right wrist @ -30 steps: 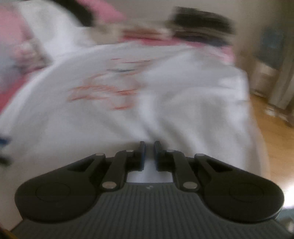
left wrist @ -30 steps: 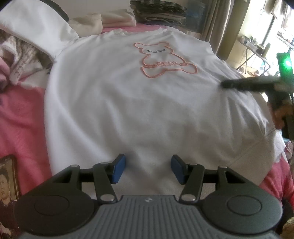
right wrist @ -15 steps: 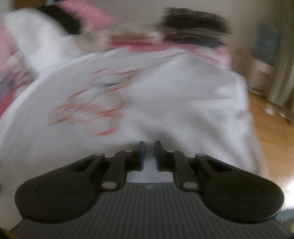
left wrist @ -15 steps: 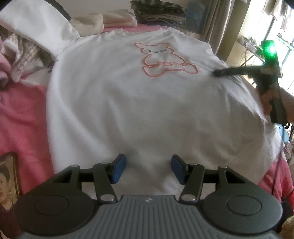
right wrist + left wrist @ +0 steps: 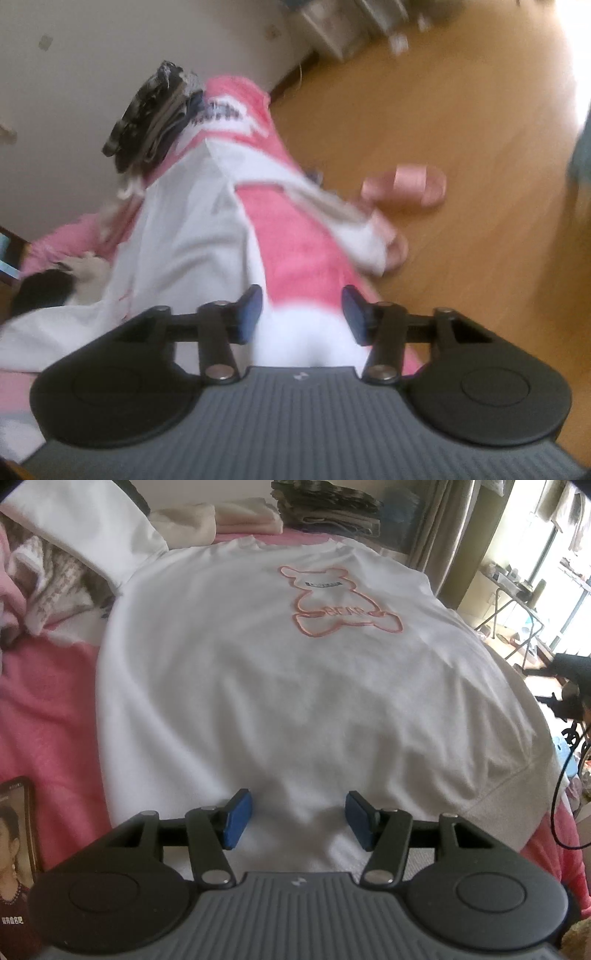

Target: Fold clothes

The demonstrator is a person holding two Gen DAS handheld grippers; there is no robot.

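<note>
Left wrist view shows us the white sweatshirt (image 5: 295, 672) spread flat and unfolded on the pink bed (image 5: 48, 709), with our left gripper (image 5: 293, 818) and right gripper (image 5: 302, 314) both wide and empty, so every fold is wanting

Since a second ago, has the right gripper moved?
Yes. The right gripper has opened and swung right: the bear print has left its view, and the wooden floor now fills it.
</note>
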